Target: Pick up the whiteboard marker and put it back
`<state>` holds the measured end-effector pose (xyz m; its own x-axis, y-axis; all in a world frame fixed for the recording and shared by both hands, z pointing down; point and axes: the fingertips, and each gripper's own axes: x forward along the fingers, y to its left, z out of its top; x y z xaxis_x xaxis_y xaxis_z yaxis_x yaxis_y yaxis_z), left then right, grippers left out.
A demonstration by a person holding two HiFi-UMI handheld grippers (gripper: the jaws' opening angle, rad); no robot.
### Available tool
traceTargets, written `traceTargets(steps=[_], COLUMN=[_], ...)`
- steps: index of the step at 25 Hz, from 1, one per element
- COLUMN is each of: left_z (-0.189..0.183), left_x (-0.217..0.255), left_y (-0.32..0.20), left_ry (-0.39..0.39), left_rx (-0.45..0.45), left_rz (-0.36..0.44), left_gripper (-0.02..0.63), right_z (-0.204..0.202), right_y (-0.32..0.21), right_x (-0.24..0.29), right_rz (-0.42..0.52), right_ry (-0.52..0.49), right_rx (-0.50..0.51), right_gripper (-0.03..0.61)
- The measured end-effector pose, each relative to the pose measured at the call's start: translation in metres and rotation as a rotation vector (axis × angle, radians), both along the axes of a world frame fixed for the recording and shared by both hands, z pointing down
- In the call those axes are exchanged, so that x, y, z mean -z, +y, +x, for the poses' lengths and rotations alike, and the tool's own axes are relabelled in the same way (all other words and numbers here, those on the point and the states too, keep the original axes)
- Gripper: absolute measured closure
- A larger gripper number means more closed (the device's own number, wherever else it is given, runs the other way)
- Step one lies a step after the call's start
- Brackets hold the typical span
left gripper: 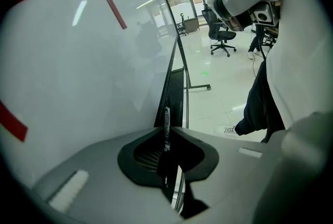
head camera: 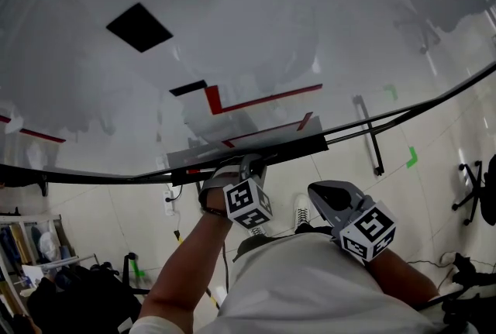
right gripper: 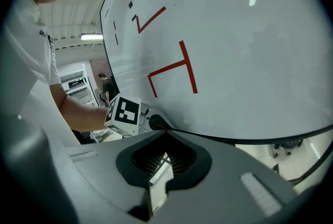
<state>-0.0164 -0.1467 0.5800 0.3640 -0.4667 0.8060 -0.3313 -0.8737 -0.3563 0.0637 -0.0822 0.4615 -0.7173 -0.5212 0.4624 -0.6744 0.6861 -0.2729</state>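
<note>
Bright, even indoor light. Lamp glare streaks the whiteboard [right gripper: 250,51] at one o'clock. Fisheye edges bend and darken.

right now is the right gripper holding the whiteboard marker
No: the right gripper is shut on nothing, while the whiteboard marker sits pinched in the left gripper.

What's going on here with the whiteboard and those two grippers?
A person stands at a whiteboard with a gripper in each hand. The left gripper is down at the board's black tray, its jaws closed on a thin black whiteboard marker that points along the tray. The right gripper hangs back from the board, jaws together and empty. Whether the marker is being lifted or set back cannot be told.
</note>
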Motion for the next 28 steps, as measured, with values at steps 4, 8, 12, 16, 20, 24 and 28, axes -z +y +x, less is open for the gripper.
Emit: traceTargets(steps=[4,8,12,16,20,24,28], left_z=[-0.002,-0.006,-0.014,-0.023,-0.027,-0.032,-0.037], left_x=[0.012,0.030,0.058,0.084,0.119,0.152,0.170], left_y=[0.007,0.014,0.019,0.026,0.036,0.045,0.055], left_ry=[0.024,0.086,0.235,0.400,0.642,0.795,0.887], left_rx=[0.020,0.073,0.178,0.282,0.388,0.421,0.450], left_rz=[0.010,0.013,0.011,-0.008,-0.058,-0.011,0.018], left_gripper=[0.560,0.560,0.560,0.560,0.560,0.560,0.560], right_z=[-0.005,-0.013,-0.024,-0.034,-0.043,-0.052,-0.054], right_y=[0.004,0.007,0.009,0.009,0.010,0.008,0.009], right_x=[0.003,0.006,0.010,0.013,0.018,0.026,0.034], right_rz=[0.008,0.016,0.028,0.033,0.036,0.055,0.069], right_ry=[-0.005,-0.017,-0.026,-0.038,-0.048,-0.066,-0.088], right_rx=[0.016,0.035,0.062,0.083,0.099,0.109,0.106], right_gripper=[0.577,0.577,0.577,0.577,0.577,0.577,0.577])
